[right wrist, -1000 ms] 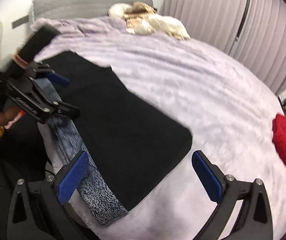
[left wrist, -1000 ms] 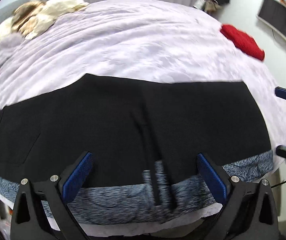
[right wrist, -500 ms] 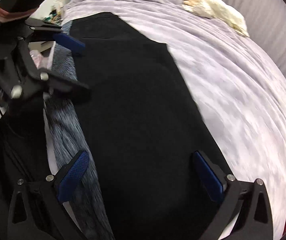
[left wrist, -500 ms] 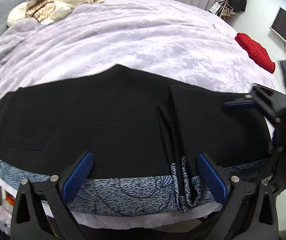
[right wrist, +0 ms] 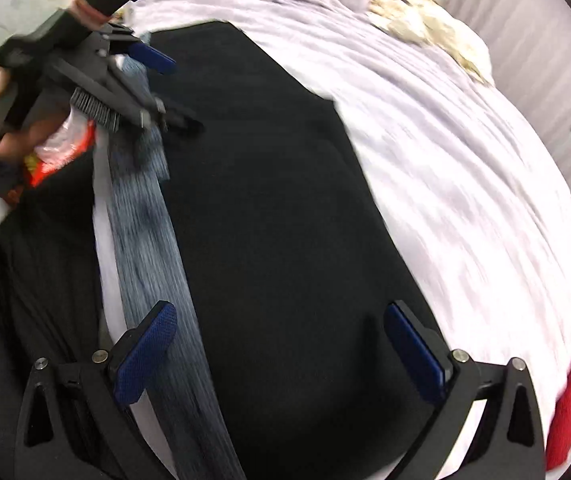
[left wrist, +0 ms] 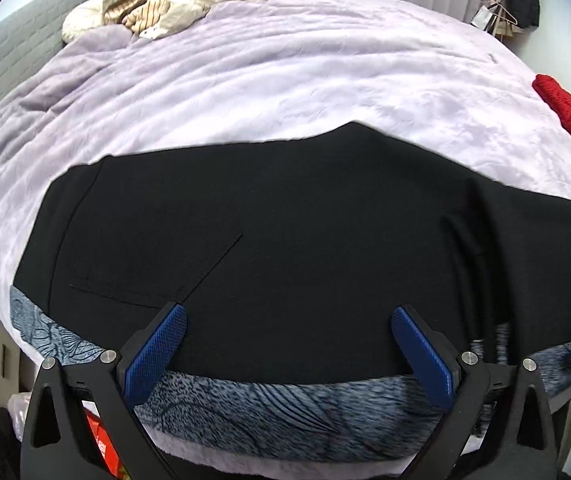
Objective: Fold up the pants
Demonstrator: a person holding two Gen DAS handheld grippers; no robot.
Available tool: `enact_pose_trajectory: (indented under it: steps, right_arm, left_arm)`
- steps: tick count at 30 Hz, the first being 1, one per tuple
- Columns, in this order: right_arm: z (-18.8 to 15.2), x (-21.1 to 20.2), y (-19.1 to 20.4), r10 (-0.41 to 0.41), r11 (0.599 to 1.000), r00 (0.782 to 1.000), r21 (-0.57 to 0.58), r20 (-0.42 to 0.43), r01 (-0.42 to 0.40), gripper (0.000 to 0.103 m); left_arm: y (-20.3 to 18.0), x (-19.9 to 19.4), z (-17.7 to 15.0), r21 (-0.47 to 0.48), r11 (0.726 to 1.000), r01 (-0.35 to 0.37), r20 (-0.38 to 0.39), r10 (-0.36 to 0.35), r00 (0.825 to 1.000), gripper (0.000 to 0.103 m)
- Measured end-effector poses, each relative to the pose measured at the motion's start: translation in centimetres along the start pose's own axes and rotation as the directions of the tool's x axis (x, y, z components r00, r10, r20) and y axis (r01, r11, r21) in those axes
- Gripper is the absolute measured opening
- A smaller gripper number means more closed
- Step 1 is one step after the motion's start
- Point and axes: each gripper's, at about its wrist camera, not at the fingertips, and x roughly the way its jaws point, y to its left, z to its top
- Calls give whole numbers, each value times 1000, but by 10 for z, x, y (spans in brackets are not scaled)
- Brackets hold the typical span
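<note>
Right view only: left tool (right wrist: 173, 92) over pants (right wrist: 285, 240).

No legible text or labels anywhere.

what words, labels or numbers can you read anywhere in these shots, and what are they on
No text can be read.
Red and white plastic packaging by the edge of the bed: print is too blurred to read.
Black fabric pants with the grey patterned waistband: no label or lettering visible.
Left tongs and right tongs, black frames with blue pads: no markings visible.
</note>
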Motion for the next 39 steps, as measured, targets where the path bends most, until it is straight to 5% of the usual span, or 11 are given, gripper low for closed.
enact_pose_trajectory:
  steps: [3, 7, 15, 19, 22, 25, 30, 33, 36, 39]
  right_arm:
    - [-32, -3, -24, -6, 995, 999, 94, -53, 11, 103]
    - [-22, 7, -27, 25, 990, 998, 139, -49, -18, 103]
    - [115, 48, 1, 115, 993, 992, 2, -49, -115, 103]
    - [155, 61, 16, 122, 992, 992, -25, -39, -123, 103]
    - [155, 58, 35, 72, 994, 996, -78, -45, -76, 103]
    - [154, 40, 34, 119, 990, 993, -72, -4, -119, 103]
    - [147, 18, 20, 147, 985, 989, -92, 8, -146, 103]
    - [176, 54, 19, 189, 978, 981, -86, -36, -192, 103]
    - [148, 79, 0, 165, 978, 980, -108, -113, -177, 103]
    - [175, 108, 1, 231, 969, 963, -54, -142, -240, 103]
  left_arm:
    - [4, 4, 2, 3, 1000, 20, 7, -20, 1000, 103]
    - [8, 8, 6, 16, 1000, 21, 14, -21, 1000, 103]
    - [38, -9, 3, -66, 998, 20, 21, -19, 1000, 103]
    - [72, -5, 5, -124, 992, -33, 12, 35, 999, 103]
    - [97, 0, 8, -190, 981, -27, -7, 26, 1000, 103]
    - [109, -10, 7, -224, 975, -17, 24, 23, 999, 103]
    - [83, -3, -2, -131, 991, 34, 1, -34, 999, 103]
    - [69, 6, -3, -69, 996, -53, -4, 53, 999, 103]
    - [85, 5, -1, -101, 994, -39, -9, 39, 999, 103]
    - [109, 2, -3, -160, 987, -29, -15, 27, 1000, 103]
